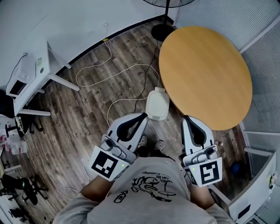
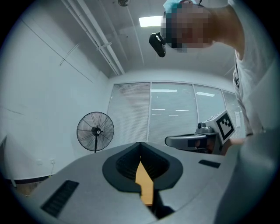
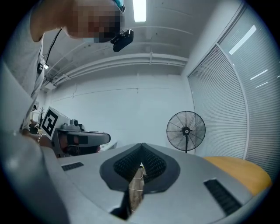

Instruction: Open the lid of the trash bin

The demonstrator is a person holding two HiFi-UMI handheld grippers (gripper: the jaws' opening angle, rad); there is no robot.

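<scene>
Nothing is started yet; I judge this the approach step, with both grippers held close to my body. The left gripper (image 1: 141, 117) has its jaws pressed together on nothing, and the right gripper (image 1: 188, 119) likewise, tips meeting and empty. The small white rounded-square trash bin (image 1: 158, 116) stands on the dark wood-plank floor (image 1: 87, 109), just ahead between the two grippers, beside the round wooden table (image 1: 205, 74), its lid (image 1: 156, 102) down. Next, I judge, one gripper must lower to the lid's edge and spread its jaws.

Ceiling light (image 3: 139, 9) shines bright; fisheye edges bend, corners go dark.
</scene>
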